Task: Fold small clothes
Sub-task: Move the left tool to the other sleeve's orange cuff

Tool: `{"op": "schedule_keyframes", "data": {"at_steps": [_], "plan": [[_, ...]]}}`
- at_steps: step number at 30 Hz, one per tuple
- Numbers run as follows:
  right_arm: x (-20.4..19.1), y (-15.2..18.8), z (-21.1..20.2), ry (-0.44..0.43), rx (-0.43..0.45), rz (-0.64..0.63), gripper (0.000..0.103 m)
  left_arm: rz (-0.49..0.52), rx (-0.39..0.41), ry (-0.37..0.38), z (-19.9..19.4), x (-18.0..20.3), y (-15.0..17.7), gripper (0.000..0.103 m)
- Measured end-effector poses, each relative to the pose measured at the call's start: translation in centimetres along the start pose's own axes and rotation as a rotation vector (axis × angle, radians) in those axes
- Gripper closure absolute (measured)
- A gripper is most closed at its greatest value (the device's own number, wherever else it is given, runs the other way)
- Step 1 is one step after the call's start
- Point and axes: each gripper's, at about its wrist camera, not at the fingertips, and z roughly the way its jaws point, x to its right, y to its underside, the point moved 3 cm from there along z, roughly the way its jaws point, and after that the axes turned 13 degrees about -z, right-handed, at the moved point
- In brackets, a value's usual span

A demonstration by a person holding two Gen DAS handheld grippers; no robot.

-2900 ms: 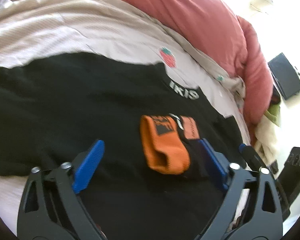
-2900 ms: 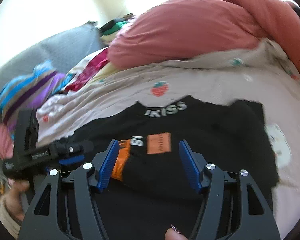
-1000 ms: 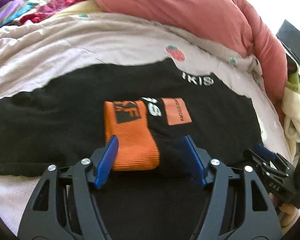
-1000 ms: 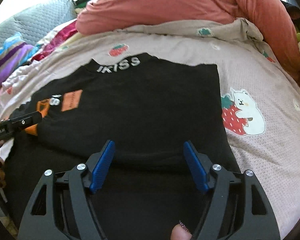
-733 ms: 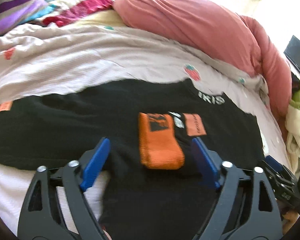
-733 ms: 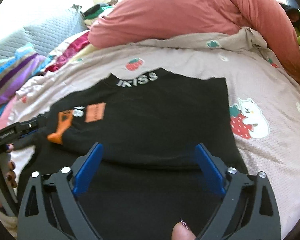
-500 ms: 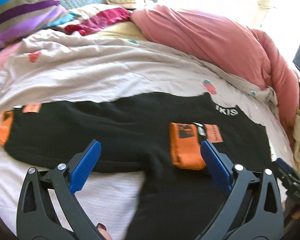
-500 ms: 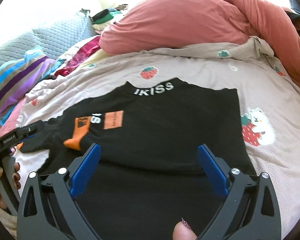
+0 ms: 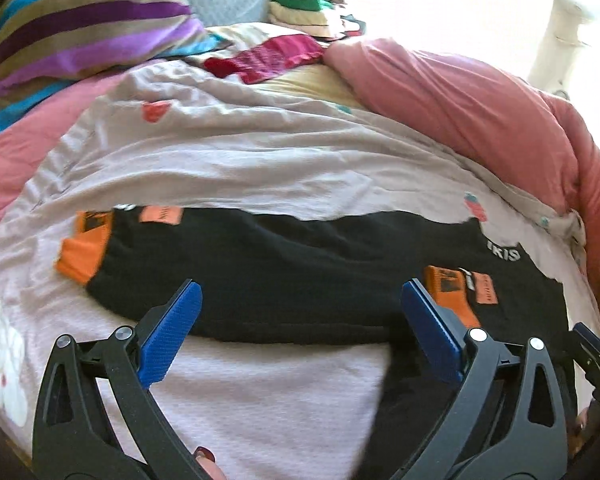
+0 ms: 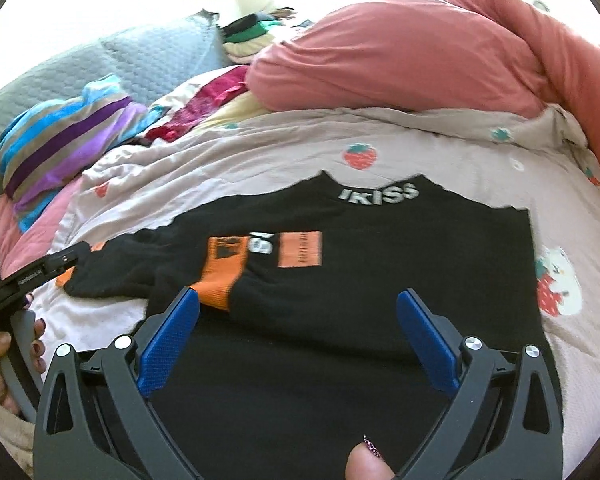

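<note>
A black long-sleeved top (image 10: 380,280) with white "IKISS" at the collar lies flat on the bed. One sleeve, with an orange cuff (image 10: 220,276), is folded across its chest. The other sleeve (image 9: 260,276) stretches out to the left and ends in an orange cuff (image 9: 82,254). My left gripper (image 9: 296,328) is open and empty above that outstretched sleeve's lower edge. My right gripper (image 10: 296,332) is open and empty over the top's body. The left gripper also shows in the right wrist view (image 10: 32,276) at the far left.
The pale strawberry-print bedsheet (image 9: 260,172) is wrinkled behind the top. A big pink duvet (image 10: 400,52) is heaped at the back right. A striped purple and blue cushion (image 9: 80,28) and folded clothes (image 9: 300,4) lie at the back left.
My left gripper has swung left, from the folded sleeve's cuff to the outstretched sleeve. My right gripper has pulled back a little and turned left. Both stay open.
</note>
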Motion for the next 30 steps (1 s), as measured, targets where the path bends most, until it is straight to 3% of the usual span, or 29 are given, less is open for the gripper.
{"op": "schedule_keyframes", "data": {"at_steps": [19, 30], "plan": [[-11.2, -3.8, 3.6, -0.136, -0.007, -0.206, 0.005, -0.257, -0.005, -0.139, -0.1, -10.7, -2.4, 0.010], [-15.1, -3.5, 6.6, -0.194, -0.054, -0.260, 0.005, -0.365, 0.003, -0.126, 1.1, -13.4, -2.7, 0.010]]}}
